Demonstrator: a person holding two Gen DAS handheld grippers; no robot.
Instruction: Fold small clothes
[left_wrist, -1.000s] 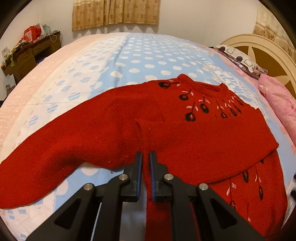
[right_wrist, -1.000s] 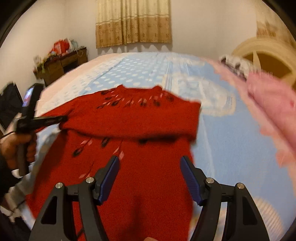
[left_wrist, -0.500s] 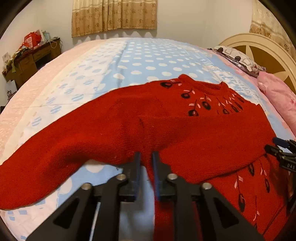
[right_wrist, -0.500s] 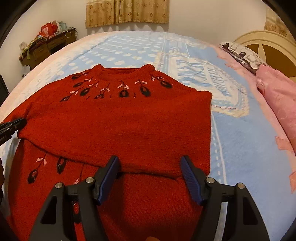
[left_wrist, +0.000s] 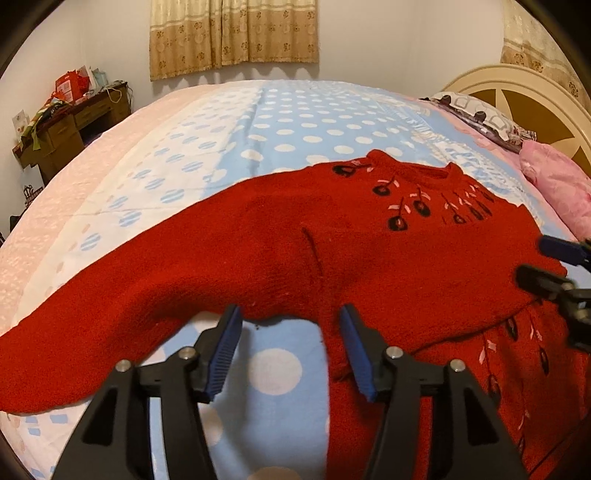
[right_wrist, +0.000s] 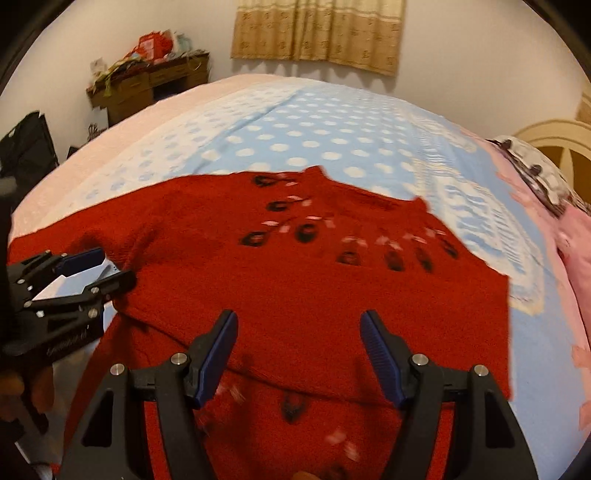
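Note:
A red knit sweater (left_wrist: 369, 258) with black and pink flowers around the neck lies flat on the dotted blue bedsheet (left_wrist: 288, 125). One sleeve is folded across its chest, and the other sleeve (left_wrist: 74, 347) stretches out to the left. My left gripper (left_wrist: 290, 314) is at the sweater's near edge. Its jaws are opening, and the hem lies between the fingertips without being pressed. My right gripper (right_wrist: 299, 325) hovers open over the folded sweater (right_wrist: 295, 280) with nothing in it. The right wrist view is slightly blurred. Each gripper shows at the edge of the other's view: the right gripper (left_wrist: 546, 266) and the left gripper (right_wrist: 99, 269).
A pink pillow (left_wrist: 557, 184) and a patterned pillow (left_wrist: 476, 114) lie at the right by the cream headboard (left_wrist: 517, 92). A cluttered wooden desk (left_wrist: 70, 125) stands at the far left wall. A curtain (left_wrist: 232, 33) hangs behind the bed.
My left gripper's jaws have spread and let go of the sweater's fold. My right gripper has swung left over the sweater and now shows at the right edge of the left wrist view.

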